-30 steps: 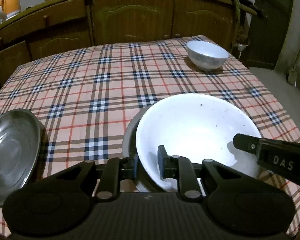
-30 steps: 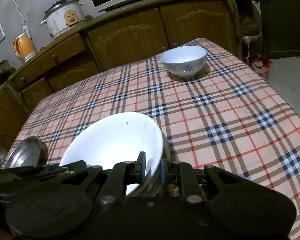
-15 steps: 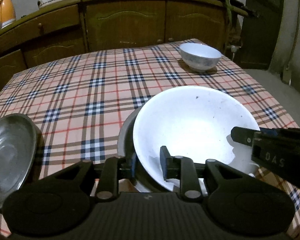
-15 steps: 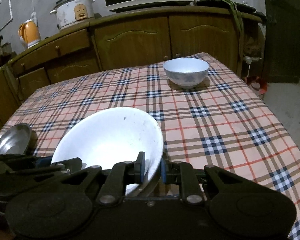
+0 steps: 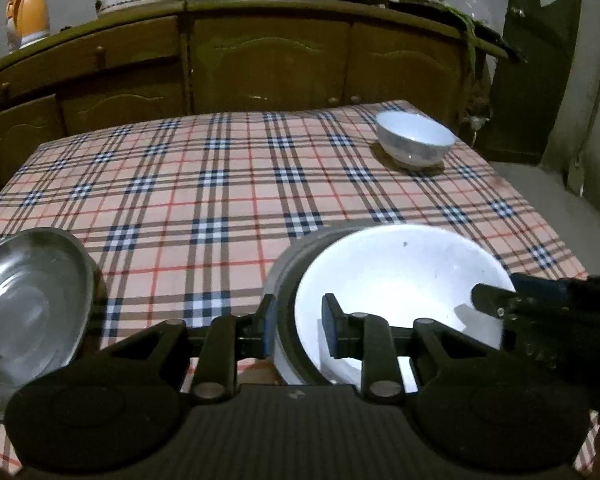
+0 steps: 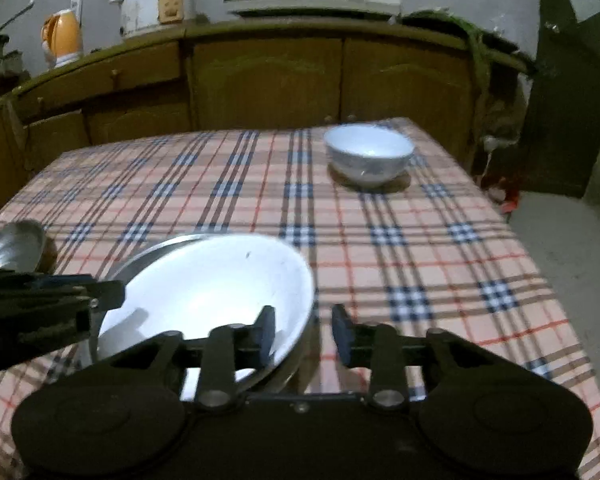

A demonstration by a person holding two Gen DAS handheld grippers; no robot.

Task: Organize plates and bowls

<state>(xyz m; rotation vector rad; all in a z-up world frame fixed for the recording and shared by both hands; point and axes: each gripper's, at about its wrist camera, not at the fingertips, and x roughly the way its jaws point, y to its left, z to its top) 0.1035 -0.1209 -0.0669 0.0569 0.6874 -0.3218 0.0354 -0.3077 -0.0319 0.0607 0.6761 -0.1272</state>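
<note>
open tablecloth (image 5: 228, 184), small bowl (image 5: 414, 144) far right

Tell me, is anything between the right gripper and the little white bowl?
Nothing visible. Only bare tablecloth lies between the right gripper and the small bowl; the big white bowl sits off to its left.

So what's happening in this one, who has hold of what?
A person with two handheld grippers is stacking dishes on a plaid-covered table. A large white bowl sits nested in a metal basin. The left gripper straddles their rims on one side, the right gripper on the other; both have jaws apart, gripping nothing. A shiny steel plate lies to the left, and a small white bowl waits at the table's far right corner.
</note>
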